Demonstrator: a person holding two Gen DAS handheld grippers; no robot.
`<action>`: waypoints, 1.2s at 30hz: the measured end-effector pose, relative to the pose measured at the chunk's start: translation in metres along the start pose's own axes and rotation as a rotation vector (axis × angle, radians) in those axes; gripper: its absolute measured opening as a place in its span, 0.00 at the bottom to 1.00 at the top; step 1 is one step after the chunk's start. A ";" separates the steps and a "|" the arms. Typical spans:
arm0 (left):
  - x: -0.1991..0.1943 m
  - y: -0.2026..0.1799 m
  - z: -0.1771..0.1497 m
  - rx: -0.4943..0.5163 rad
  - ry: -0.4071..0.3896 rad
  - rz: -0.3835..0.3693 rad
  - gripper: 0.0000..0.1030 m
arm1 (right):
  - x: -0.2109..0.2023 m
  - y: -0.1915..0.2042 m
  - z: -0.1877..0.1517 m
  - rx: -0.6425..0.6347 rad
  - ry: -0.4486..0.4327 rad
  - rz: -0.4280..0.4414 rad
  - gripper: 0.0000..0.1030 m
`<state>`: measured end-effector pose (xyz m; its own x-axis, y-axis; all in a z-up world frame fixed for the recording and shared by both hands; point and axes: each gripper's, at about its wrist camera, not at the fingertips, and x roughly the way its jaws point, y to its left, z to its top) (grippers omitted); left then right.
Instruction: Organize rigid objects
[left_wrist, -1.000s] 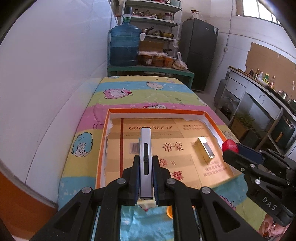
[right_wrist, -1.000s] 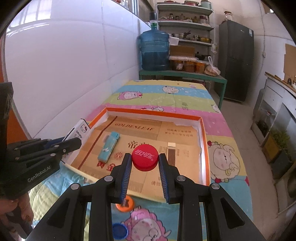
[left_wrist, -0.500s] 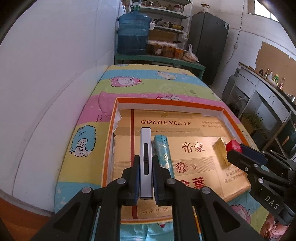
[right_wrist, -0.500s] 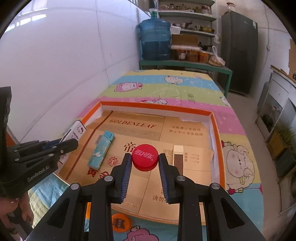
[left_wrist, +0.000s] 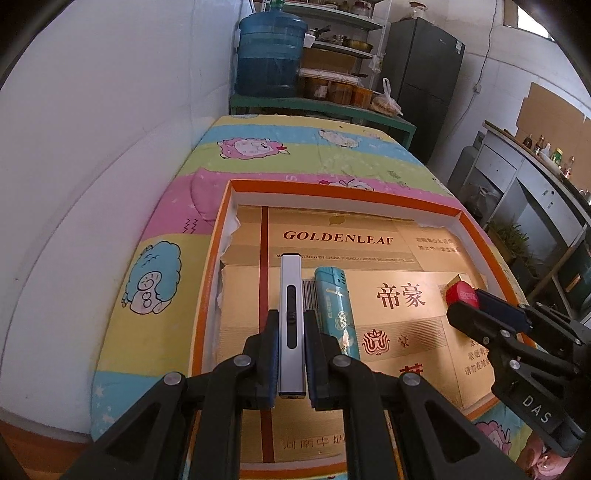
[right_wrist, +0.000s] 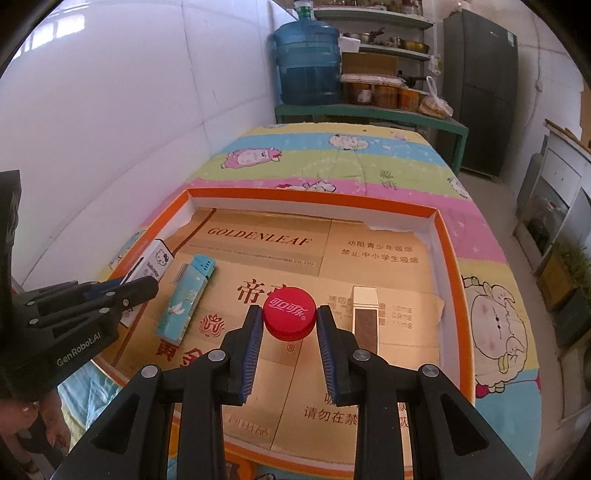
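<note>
A shallow orange-rimmed tray (left_wrist: 221, 236) lined with gold cardboard lies on the cartoon cloth. My left gripper (left_wrist: 291, 314) is shut on a slim silver lighter (left_wrist: 291, 295) and holds it over the tray's left part. Its white side with a cat print (right_wrist: 157, 264) shows in the right wrist view, beside the left gripper (right_wrist: 144, 288). A teal lighter (left_wrist: 334, 310) (right_wrist: 188, 295) lies flat in the tray just right of it. My right gripper (right_wrist: 290, 310) is shut on a red bottle cap (right_wrist: 290, 317) (left_wrist: 461, 293) above the tray's middle. A white and brown lighter (right_wrist: 365, 317) lies to its right.
A white wall runs along the cloth-covered table's left side. Beyond the far end stand a green bench (right_wrist: 369, 110) with a blue water jug (right_wrist: 306, 62) and jars, shelves and a dark fridge (right_wrist: 480, 88). A person's hand (right_wrist: 33, 424) holds the left gripper.
Both grippers have moved forward and down over the tray, each keeping its hold. The loose caps on the cloth at the near edge have left the views.
</note>
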<state>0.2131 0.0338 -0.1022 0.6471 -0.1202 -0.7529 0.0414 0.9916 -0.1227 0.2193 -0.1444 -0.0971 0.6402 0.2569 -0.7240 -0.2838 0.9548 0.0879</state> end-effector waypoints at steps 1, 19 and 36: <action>0.001 0.000 0.000 0.000 0.002 -0.001 0.12 | 0.002 0.000 0.000 0.001 0.003 0.001 0.29; 0.018 -0.002 -0.001 -0.006 0.024 -0.019 0.12 | 0.024 -0.004 -0.002 0.007 0.044 0.005 0.29; 0.018 0.000 -0.001 0.000 0.020 -0.028 0.12 | 0.030 -0.001 -0.002 -0.006 0.062 0.004 0.29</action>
<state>0.2245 0.0319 -0.1165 0.6307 -0.1484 -0.7617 0.0587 0.9879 -0.1439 0.2377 -0.1376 -0.1205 0.5932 0.2509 -0.7649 -0.2909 0.9528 0.0869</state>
